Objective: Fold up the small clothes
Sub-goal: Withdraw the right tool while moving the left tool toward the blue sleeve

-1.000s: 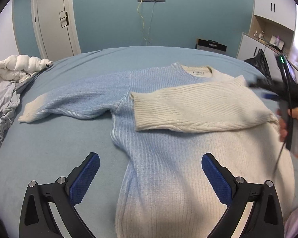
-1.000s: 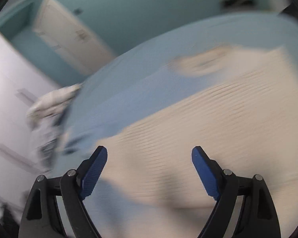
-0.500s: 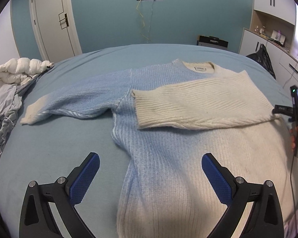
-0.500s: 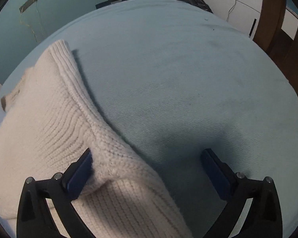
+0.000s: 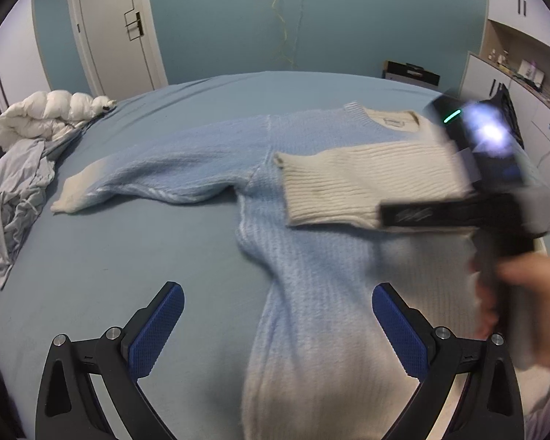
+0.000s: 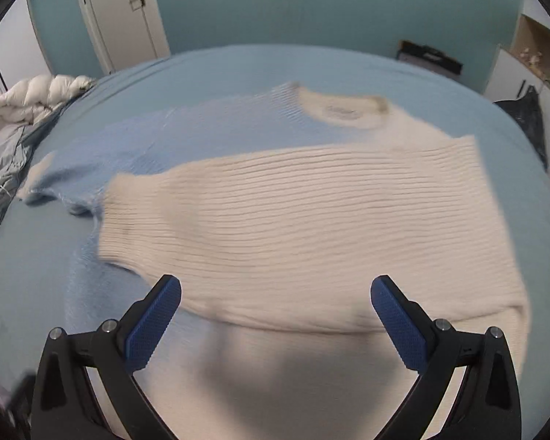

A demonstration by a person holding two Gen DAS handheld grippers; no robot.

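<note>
A blue-to-cream knit sweater [image 5: 311,264] lies flat on the blue bed [image 5: 110,275]. Its cream right sleeve [image 5: 355,187] is folded across the chest; its blue left sleeve [image 5: 146,179] stretches out to the left. My left gripper [image 5: 278,322] is open and empty, above the sweater's lower left edge. My right gripper [image 6: 277,315] is open and empty, hovering over the folded cream sleeve [image 6: 293,227]. In the left wrist view the right tool's body [image 5: 487,183] shows blurred at the right, held by a hand.
A white puffy jacket [image 5: 44,113] and grey crumpled clothes [image 5: 11,198] lie at the bed's left edge. A door [image 5: 113,25] and a blue wall stand behind. White cabinets [image 5: 513,84] and a dark bag stand at the right.
My right gripper has swung from the sweater's right edge back over the sweater, now facing the folded sleeve. My left gripper has barely moved. The sweater lies as before.
</note>
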